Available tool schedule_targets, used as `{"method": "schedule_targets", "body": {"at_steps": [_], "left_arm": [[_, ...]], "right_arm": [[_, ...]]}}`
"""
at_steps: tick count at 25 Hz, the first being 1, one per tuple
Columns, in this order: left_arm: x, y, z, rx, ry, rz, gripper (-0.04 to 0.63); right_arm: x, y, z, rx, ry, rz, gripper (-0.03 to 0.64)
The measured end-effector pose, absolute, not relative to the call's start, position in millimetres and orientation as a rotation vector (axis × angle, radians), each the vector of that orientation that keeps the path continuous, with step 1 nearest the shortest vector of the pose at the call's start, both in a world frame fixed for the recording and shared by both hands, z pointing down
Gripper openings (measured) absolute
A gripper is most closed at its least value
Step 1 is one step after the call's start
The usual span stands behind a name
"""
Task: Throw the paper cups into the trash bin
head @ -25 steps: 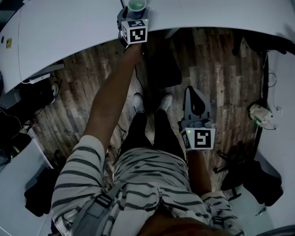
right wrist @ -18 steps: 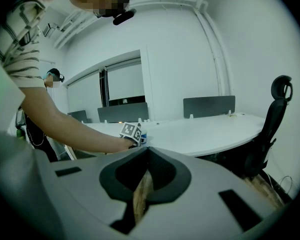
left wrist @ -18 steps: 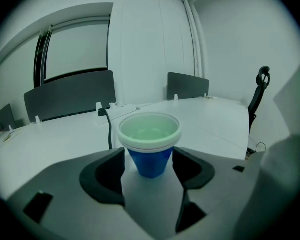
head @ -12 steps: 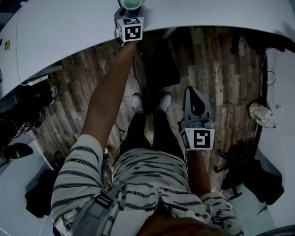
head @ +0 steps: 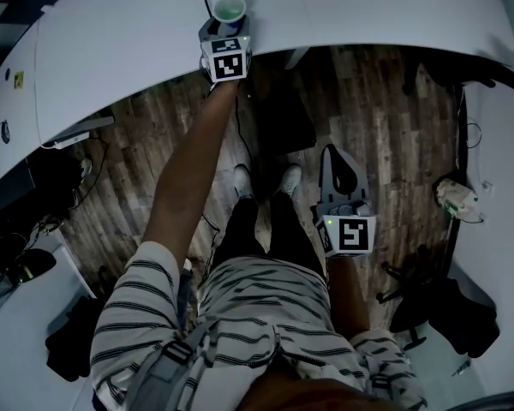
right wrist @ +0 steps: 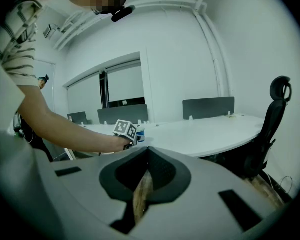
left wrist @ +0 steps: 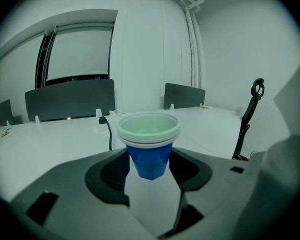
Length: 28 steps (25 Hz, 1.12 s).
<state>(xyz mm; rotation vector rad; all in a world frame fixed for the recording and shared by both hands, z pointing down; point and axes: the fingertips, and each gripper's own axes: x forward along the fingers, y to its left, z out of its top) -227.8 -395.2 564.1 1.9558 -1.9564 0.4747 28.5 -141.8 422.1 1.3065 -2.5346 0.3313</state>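
Note:
A blue paper cup with white cups nested in it (left wrist: 150,143) sits between the dark pads of my left gripper (left wrist: 150,160). The jaws have just been closing on it, and the blue wall is pinched. In the head view the cup stack (head: 230,9) is over the near edge of the white table (head: 368,15), with the left gripper (head: 229,24) reaching to it at arm's length. My right gripper (head: 337,157) hangs low over the wooden floor, beside the person's legs. Its jaws (right wrist: 147,153) meet at the tips with nothing between them.
A black cable (left wrist: 109,133) lies on the table behind the cups. A dark boxy thing (head: 283,116) stands on the floor under the table's edge. A black office chair (right wrist: 271,126) is at the right. Grey desk screens (left wrist: 70,98) line the table's far side.
The left gripper and the cup stack have shifted slightly left along the table's edge. The right gripper has stayed where it was.

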Motion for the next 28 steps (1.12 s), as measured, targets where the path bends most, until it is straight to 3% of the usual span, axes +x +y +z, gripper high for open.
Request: {"method": "schedule_targets", "body": {"at_steps": [7, 28], "left_arm": [[-215, -375, 518, 1.982, -1.961, 0.325, 0.264], [-141, -268, 391, 2.171, -1.924, 0.225, 0.264]], "right_arm": [[35, -139, 406, 1.351, -2.552, 0.328, 0.009], [70, -127, 355, 1.492, -2.559, 0.27, 0.009]]}}
